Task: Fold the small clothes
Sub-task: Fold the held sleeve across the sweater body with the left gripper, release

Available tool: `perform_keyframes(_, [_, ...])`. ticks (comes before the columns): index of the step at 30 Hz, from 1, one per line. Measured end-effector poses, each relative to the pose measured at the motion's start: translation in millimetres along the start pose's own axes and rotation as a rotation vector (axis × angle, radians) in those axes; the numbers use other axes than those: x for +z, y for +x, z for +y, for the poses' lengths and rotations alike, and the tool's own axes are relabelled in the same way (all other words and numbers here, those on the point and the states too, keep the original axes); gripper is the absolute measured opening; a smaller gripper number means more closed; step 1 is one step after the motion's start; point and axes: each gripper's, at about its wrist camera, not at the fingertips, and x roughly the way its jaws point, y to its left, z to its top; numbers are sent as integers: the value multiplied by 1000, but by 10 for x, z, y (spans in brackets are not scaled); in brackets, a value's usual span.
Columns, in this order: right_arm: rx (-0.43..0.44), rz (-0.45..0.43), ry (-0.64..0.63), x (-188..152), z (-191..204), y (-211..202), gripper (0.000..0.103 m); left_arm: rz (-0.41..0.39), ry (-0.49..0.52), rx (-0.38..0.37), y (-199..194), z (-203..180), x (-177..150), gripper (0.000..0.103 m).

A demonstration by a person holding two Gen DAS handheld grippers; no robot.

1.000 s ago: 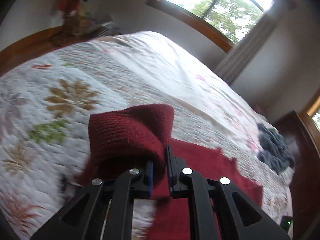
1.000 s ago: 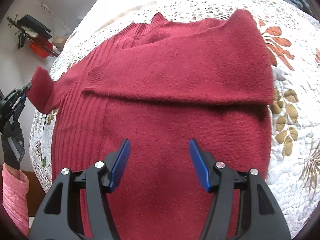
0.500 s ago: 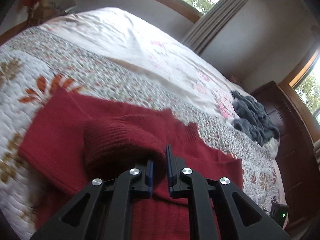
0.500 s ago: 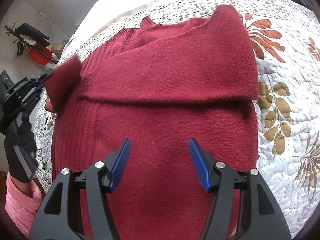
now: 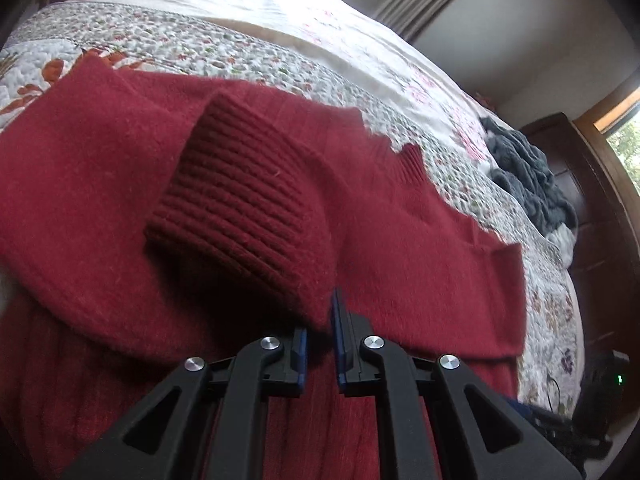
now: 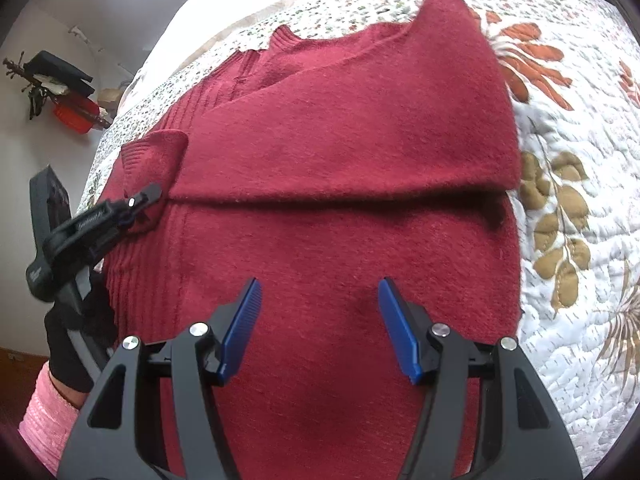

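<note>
The red sweater [image 6: 340, 208] lies flat on the quilt [image 6: 580, 184]. Since a second ago, the left gripper [image 5: 320, 320], clamped on the ribbed cuff [image 5: 240, 196], has carried it over the sweater's chest. The right gripper [image 6: 320, 328] hovers wide above the sweater. No writing is legible.
</note>
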Motion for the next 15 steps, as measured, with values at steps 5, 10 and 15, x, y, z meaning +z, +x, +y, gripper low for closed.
perform_keyframes(5, [34, -3, -47, 205, 268, -14, 61, -71, 29, -2, -579, 169, -13, 14])
perform_keyframes(10, [102, 19, -94, 530, 748, 133, 61, -164, 25, 194, -888, 585, 340, 15])
perform_keyframes(15, [155, 77, -121, 806, 1265, 466, 61, -106, 1, 323, -639, 986, 506, 15])
